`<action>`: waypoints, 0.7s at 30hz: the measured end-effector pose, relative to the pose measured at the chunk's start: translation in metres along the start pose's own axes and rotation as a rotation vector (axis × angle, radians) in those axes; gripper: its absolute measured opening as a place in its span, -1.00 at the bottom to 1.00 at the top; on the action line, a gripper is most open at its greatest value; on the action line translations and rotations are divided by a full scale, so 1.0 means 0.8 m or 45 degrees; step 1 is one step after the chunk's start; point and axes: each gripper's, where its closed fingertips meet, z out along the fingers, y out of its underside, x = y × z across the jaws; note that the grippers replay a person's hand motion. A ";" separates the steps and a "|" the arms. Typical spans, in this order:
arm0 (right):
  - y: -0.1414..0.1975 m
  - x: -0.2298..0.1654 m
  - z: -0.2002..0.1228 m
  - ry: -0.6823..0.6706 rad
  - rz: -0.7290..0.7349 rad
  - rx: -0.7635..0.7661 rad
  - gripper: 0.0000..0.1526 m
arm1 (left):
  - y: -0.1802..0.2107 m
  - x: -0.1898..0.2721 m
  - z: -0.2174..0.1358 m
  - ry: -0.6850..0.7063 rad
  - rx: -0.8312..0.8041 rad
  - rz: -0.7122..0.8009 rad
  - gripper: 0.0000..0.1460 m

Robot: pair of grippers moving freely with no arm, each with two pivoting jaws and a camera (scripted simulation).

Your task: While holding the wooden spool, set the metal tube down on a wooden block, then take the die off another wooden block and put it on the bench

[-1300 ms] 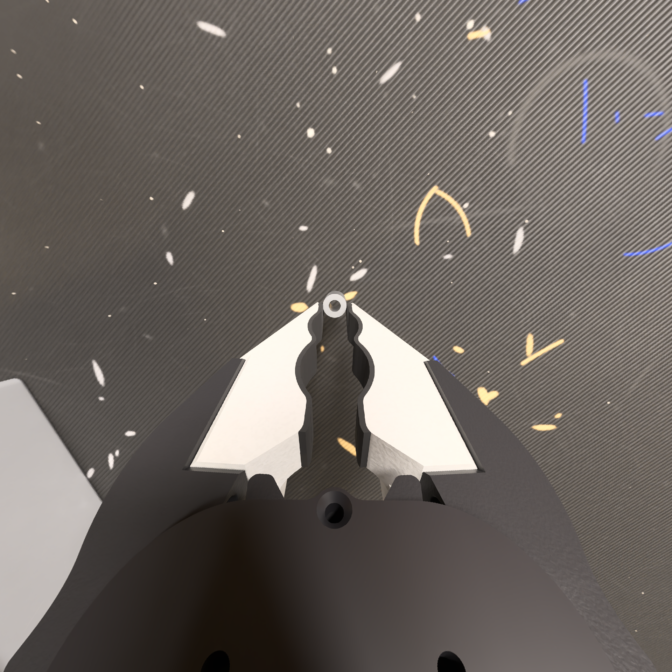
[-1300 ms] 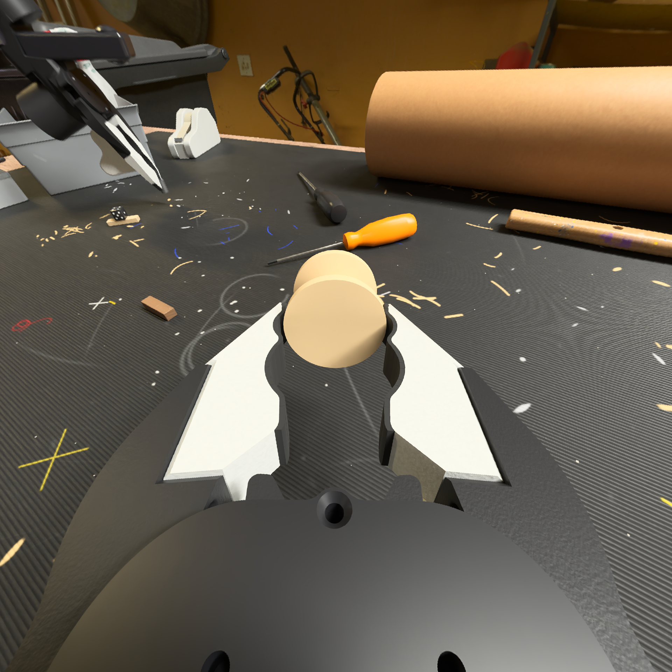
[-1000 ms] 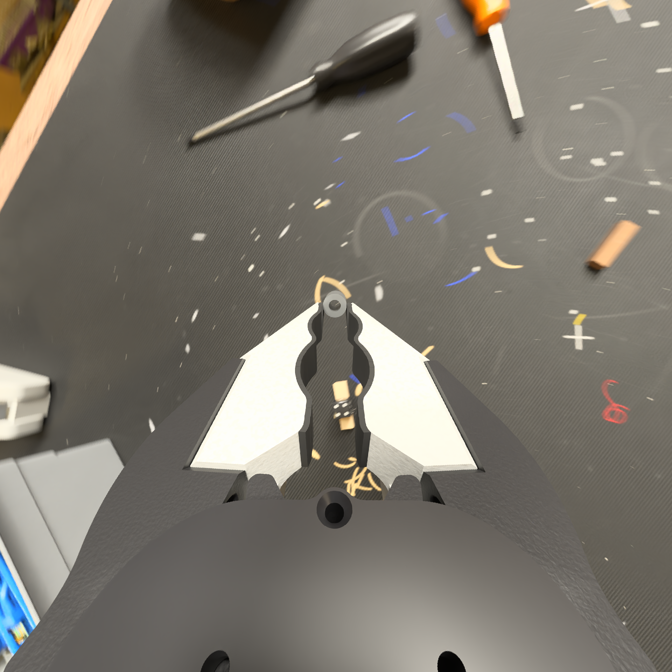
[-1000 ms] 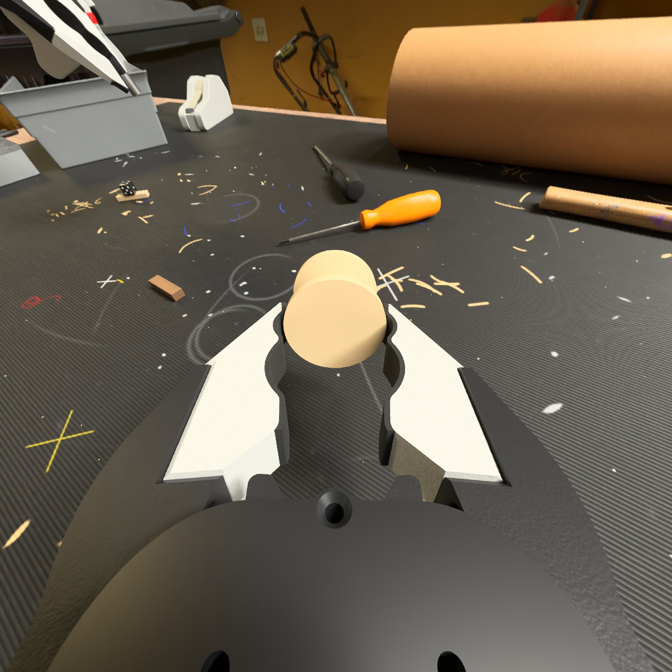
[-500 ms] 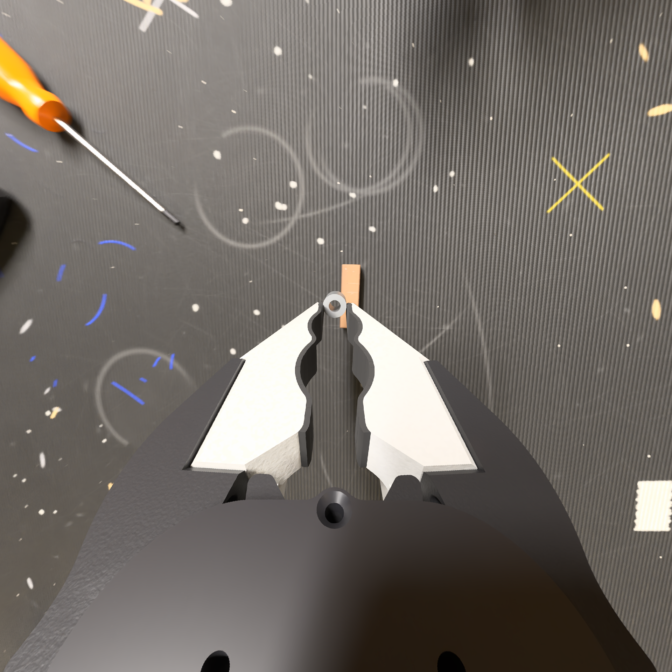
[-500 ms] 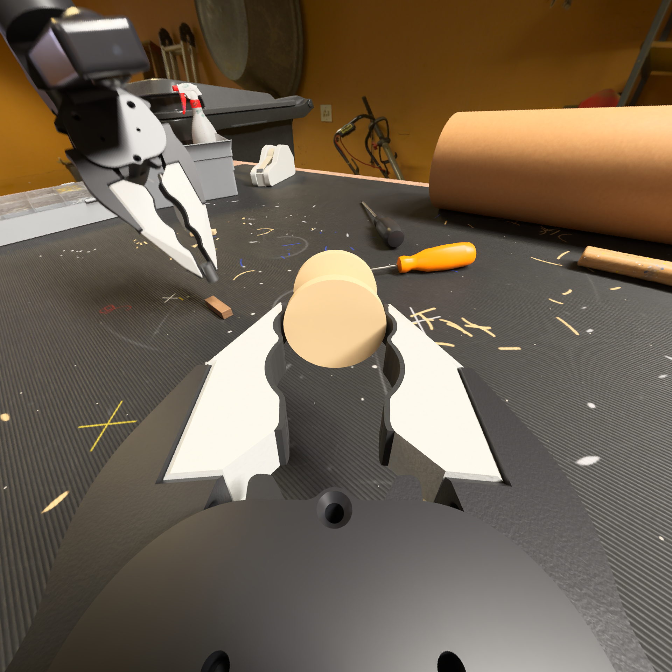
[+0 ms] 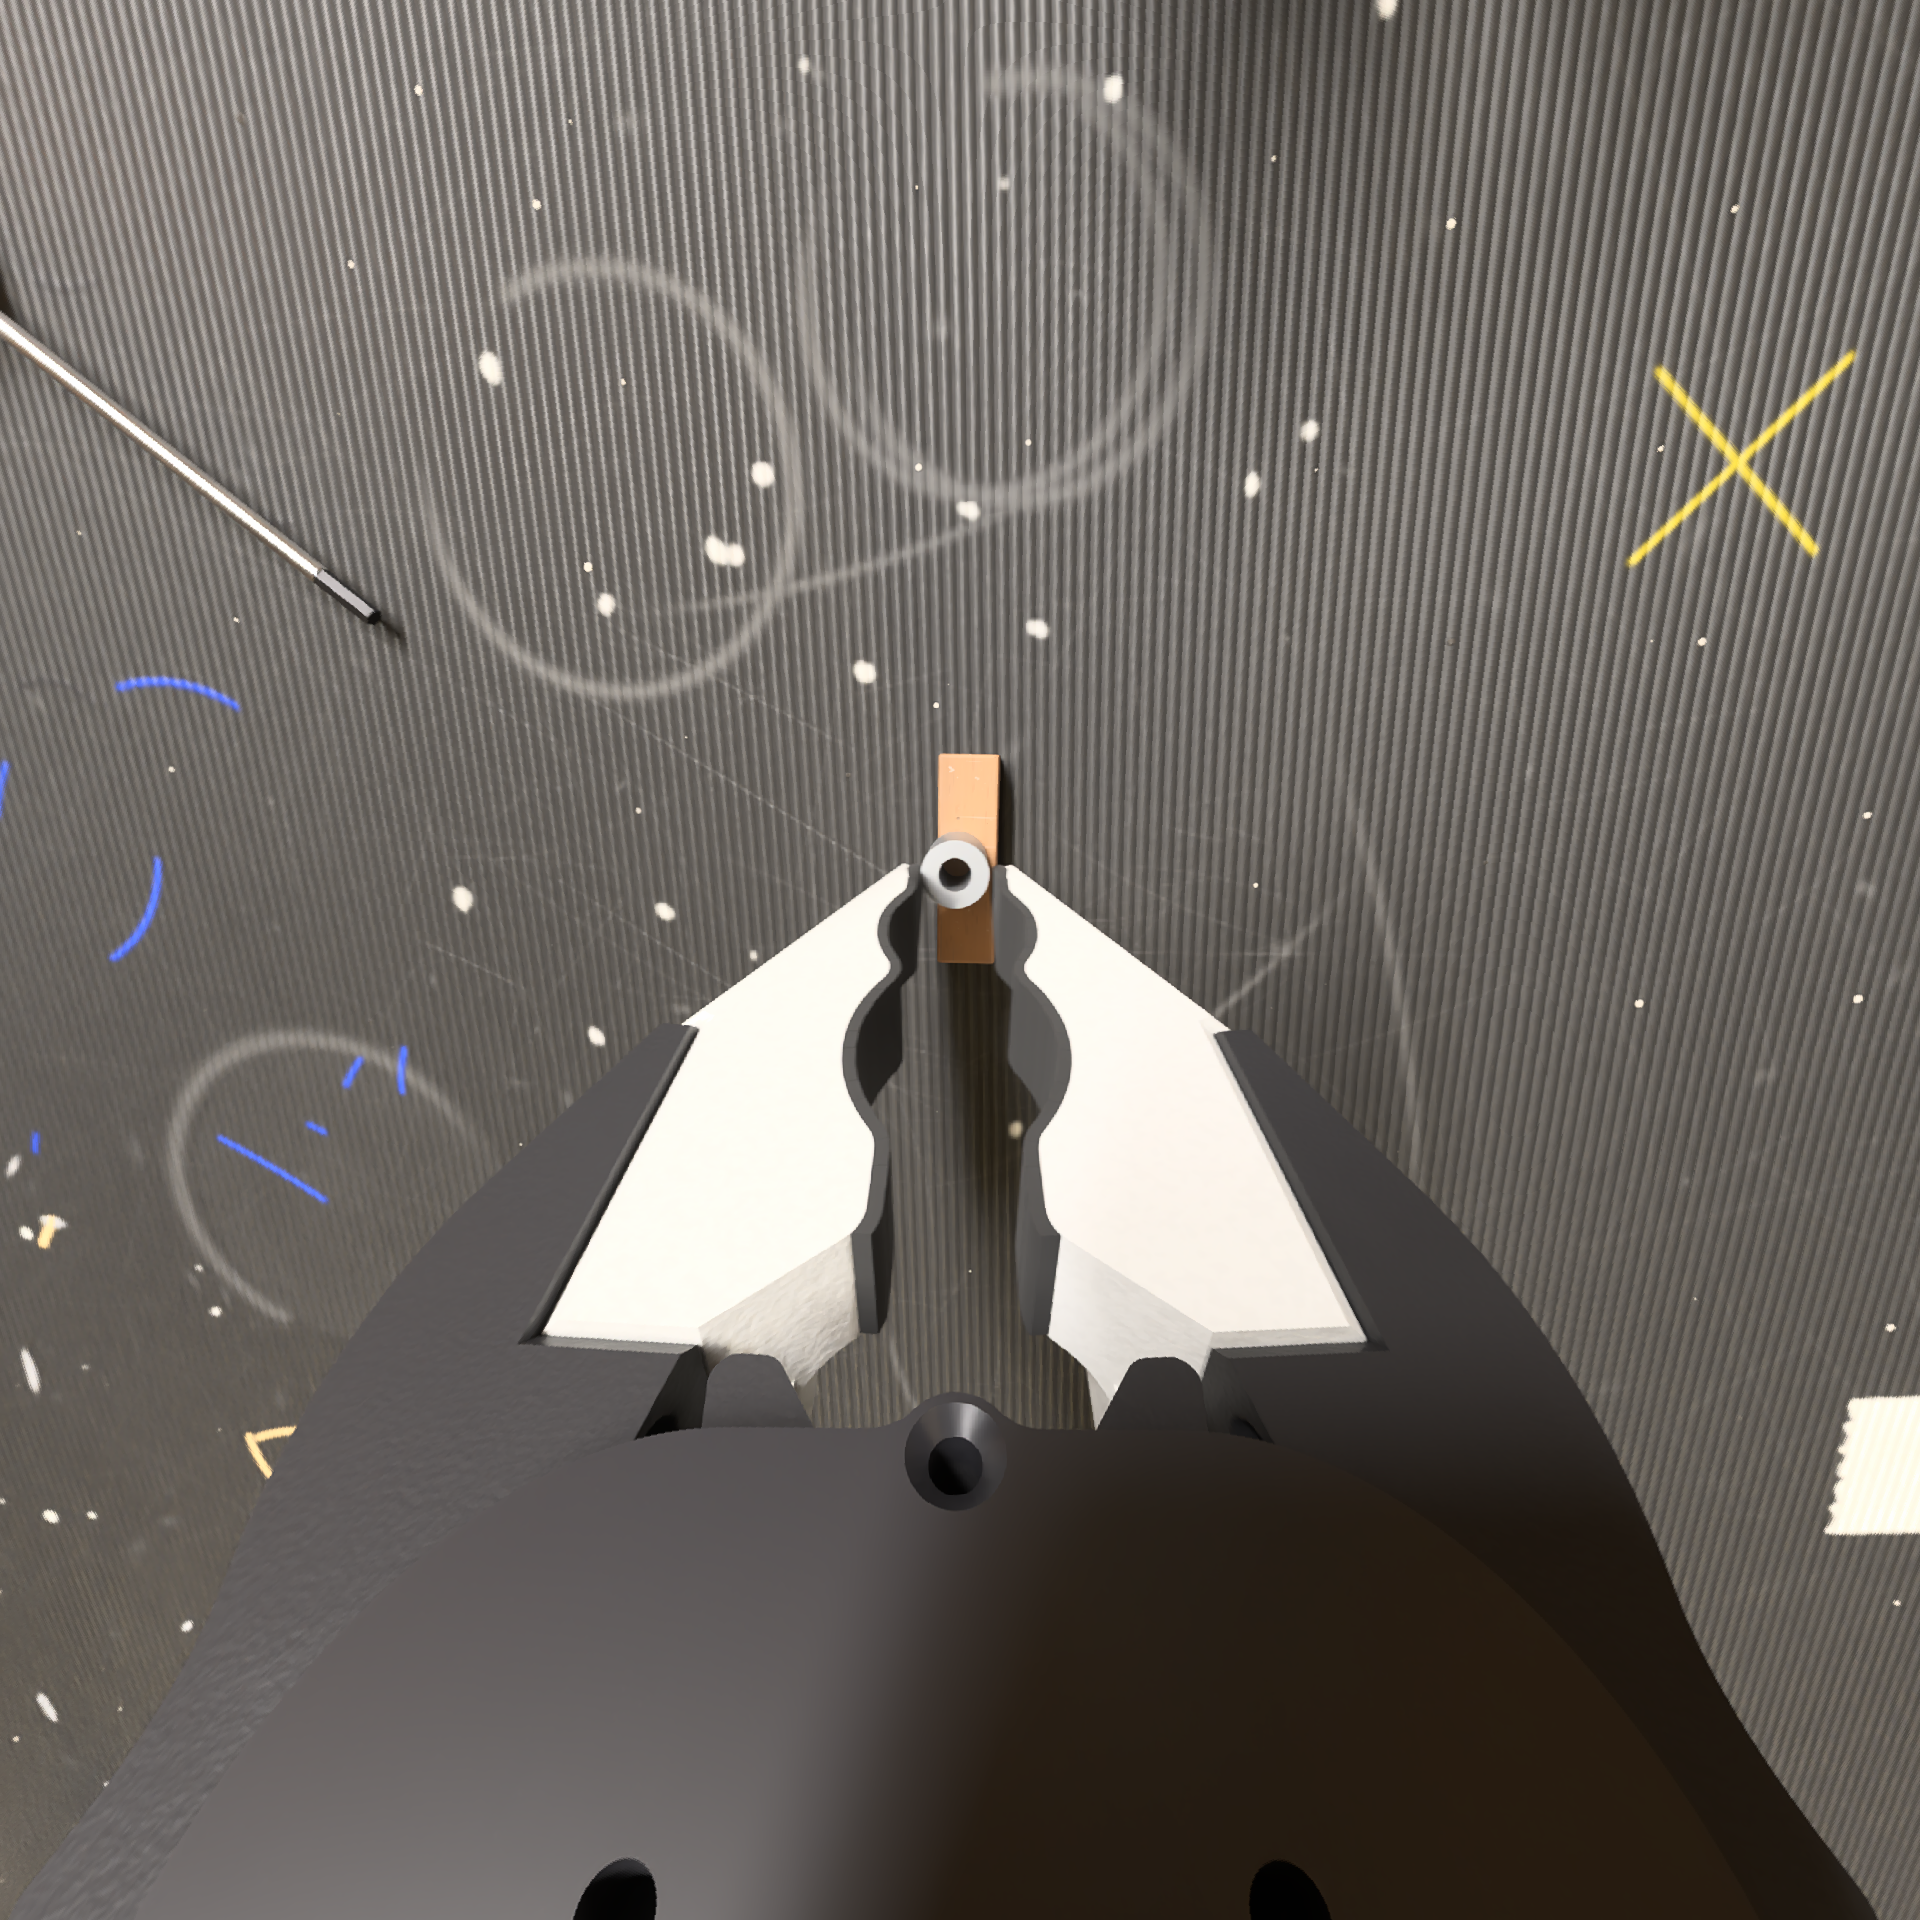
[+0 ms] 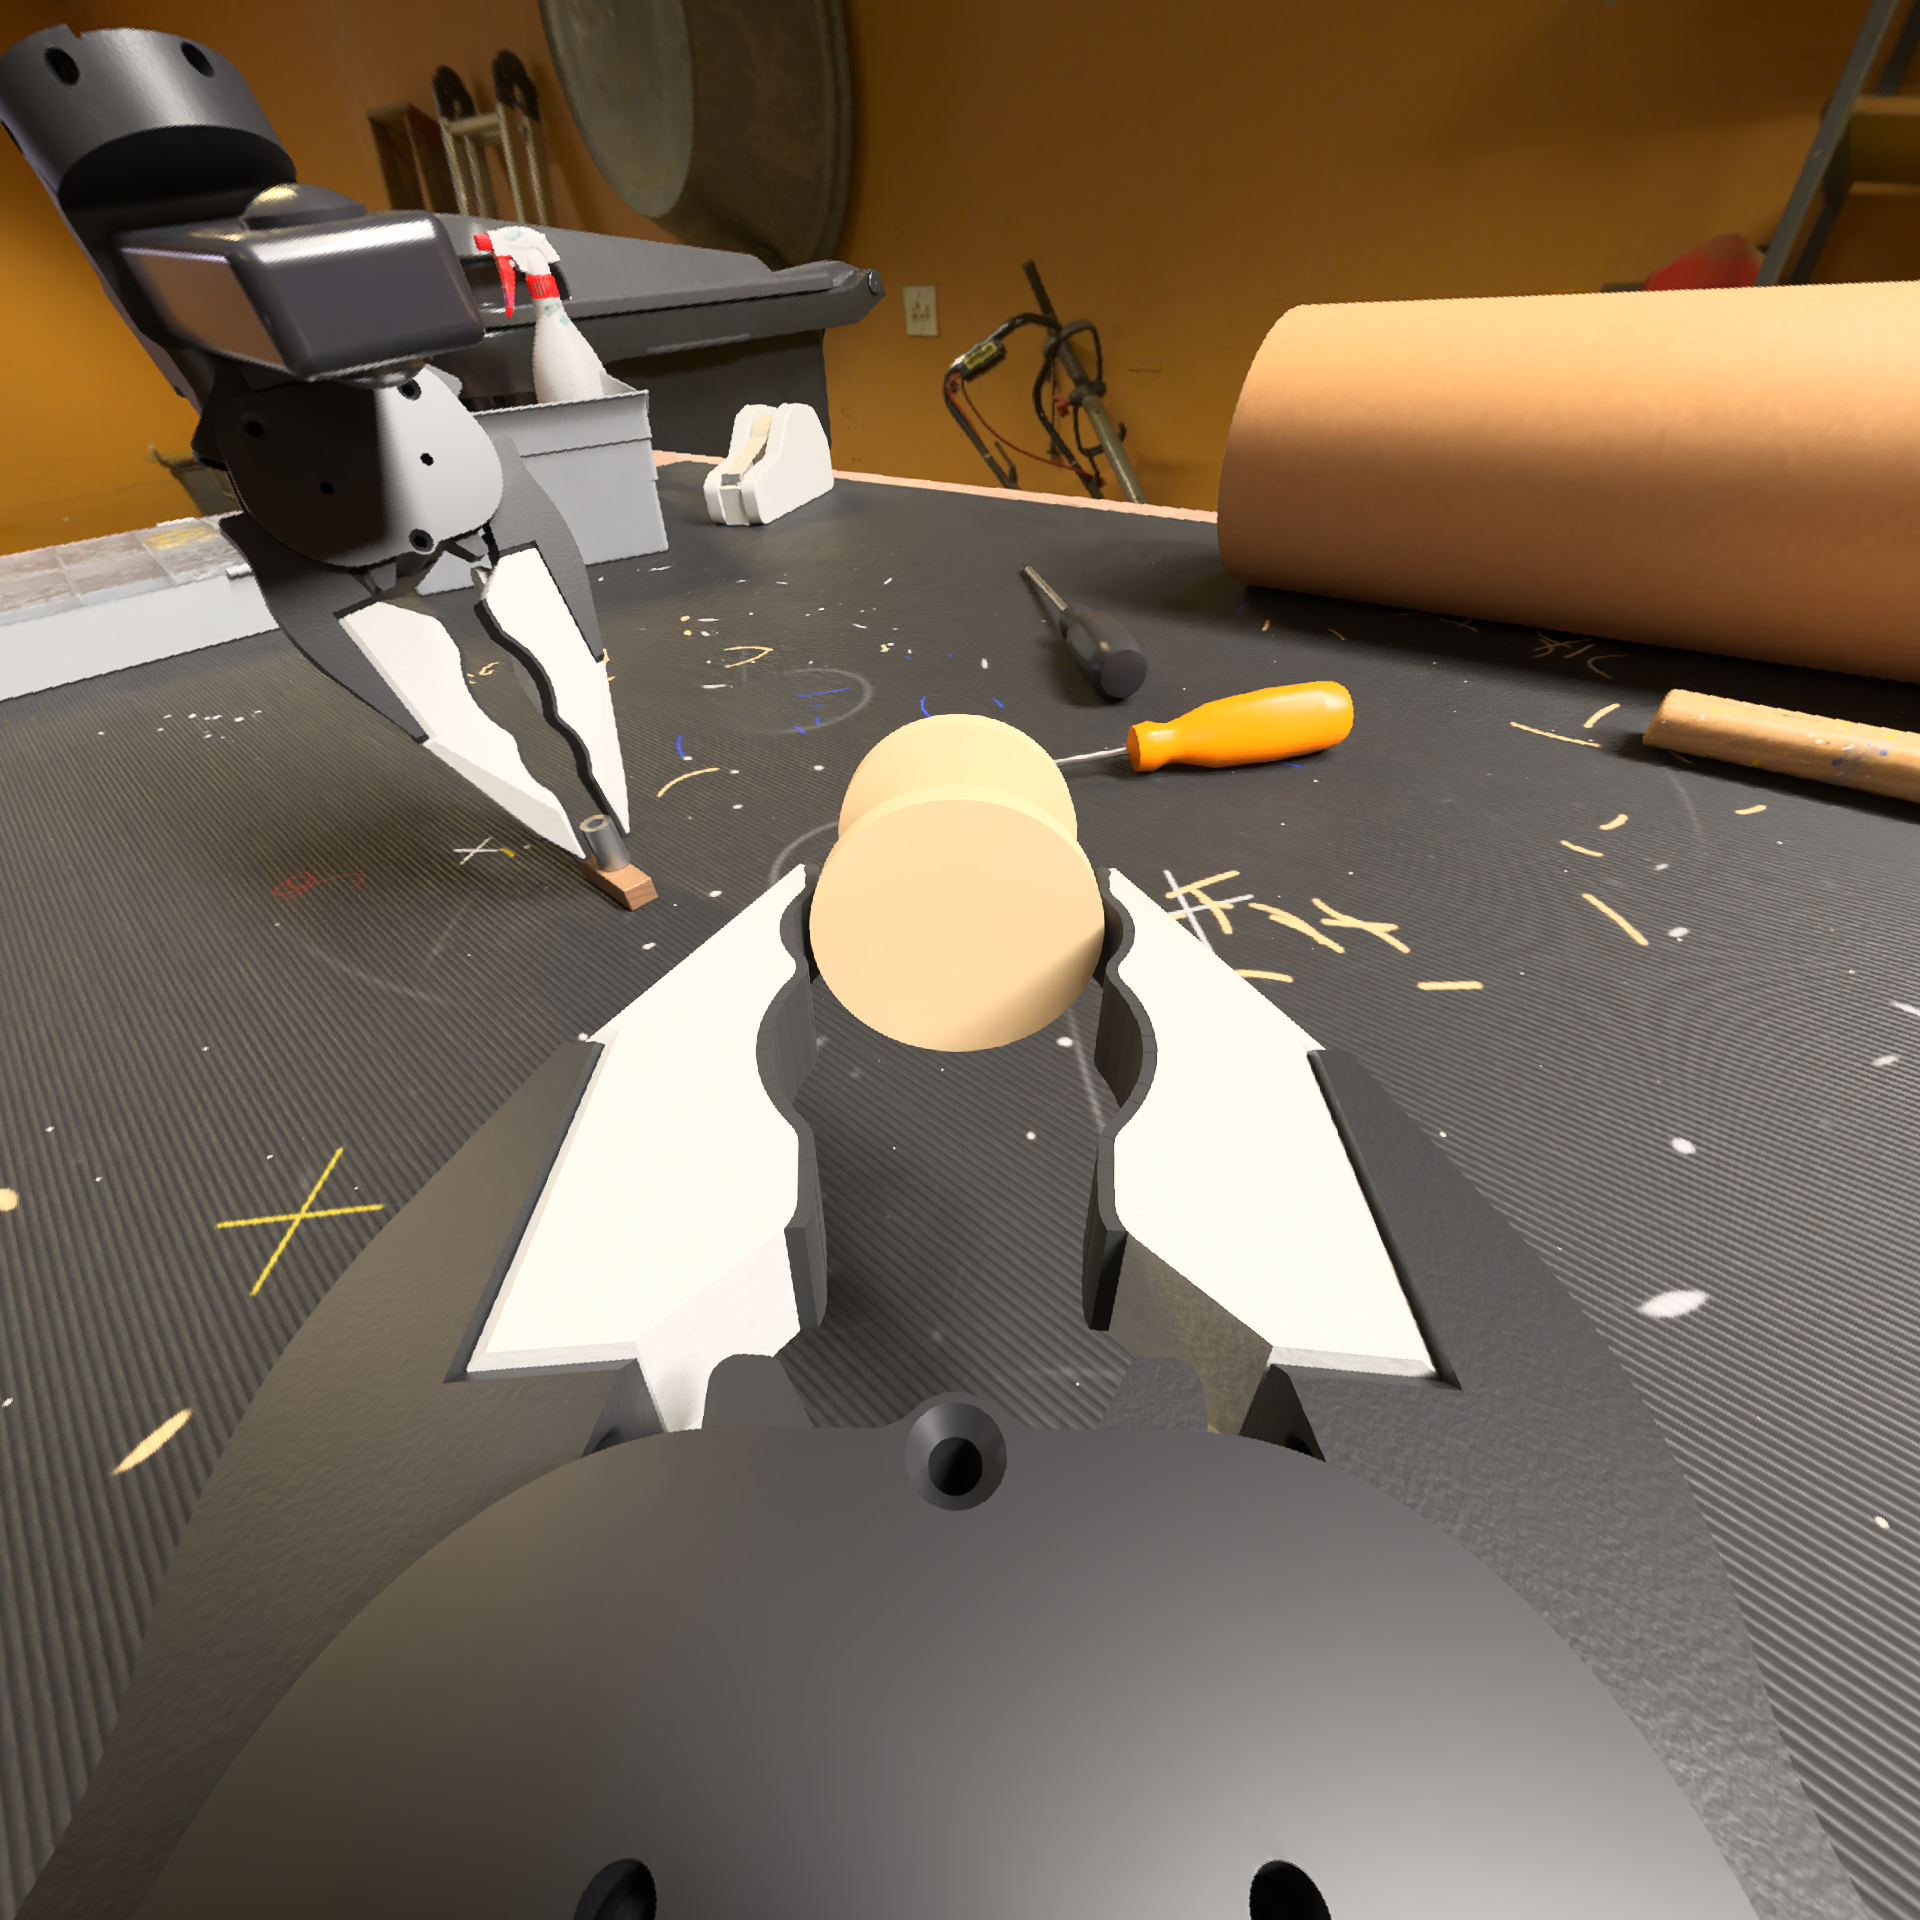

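We read the metal tube as short, stiff, smooth and likely slippery, light enough for a tip pinch but apt to roll or tip if let go off-centre; best hold is across its round wall near the top end, which is where the left gripper has it, jaws nearly together and pinching the tube at the very fingertips. In the left wrist view the tube's open end faces us, directly over the wooden block, which runs from 12 to 6 o'clock under the tips. In the right wrist view, at 10 o'clock, the left gripper slants down and the tube stands about upright with its lower end on or just above the small block; we cannot tell if it truly touches. The block looks narrow and light, so it may shift under a push. The right gripper has jaws spread moderately wide and clamped on the waist of the wooden spool, flat end toward the camera; the spool looks light, rigid, smooth, held between its flanges so it should not slide out. The die and its block are not visible now. The bench is a dark ribbed mat, with an orange screwdriver at 1 o'clock.
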 end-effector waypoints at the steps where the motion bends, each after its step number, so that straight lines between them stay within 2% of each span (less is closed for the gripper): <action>1: 0.000 0.000 0.000 0.000 0.001 -0.001 -0.32 | 0.000 0.000 0.001 0.000 0.000 -0.001 -0.74; 3: 0.000 0.000 0.000 0.000 0.001 0.000 -0.32 | 0.000 0.000 0.002 0.002 0.010 -0.017 -0.51; 7: -0.001 0.000 -0.001 -0.002 0.000 0.007 -0.32 | -0.006 -0.005 -0.017 -0.027 0.123 -0.069 -0.36; 9: 0.000 0.000 -0.001 -0.002 0.004 0.007 -0.32 | -0.009 -0.011 -0.048 -0.053 0.268 -0.134 -0.34; 12: 0.001 0.001 0.001 0.000 0.008 -0.007 -0.32 | 0.004 -0.031 -0.121 -0.124 0.536 -0.289 -0.28; 15: 0.005 0.000 0.004 0.001 0.002 -0.037 -0.32 | 0.058 -0.065 -0.193 -0.303 0.670 -0.462 -0.22; 17: 0.007 -0.001 0.005 0.001 -0.011 -0.057 -0.32 | 0.112 -0.090 -0.224 -0.446 0.658 -0.615 -0.21; 19: 0.008 -0.003 0.006 0.003 -0.028 -0.069 -0.32 | 0.172 -0.111 -0.230 -0.533 0.535 -0.766 -0.21; 21: 0.009 -0.004 0.007 0.003 -0.039 -0.077 -0.32 | 0.223 -0.121 -0.213 -0.501 0.377 -0.889 -0.21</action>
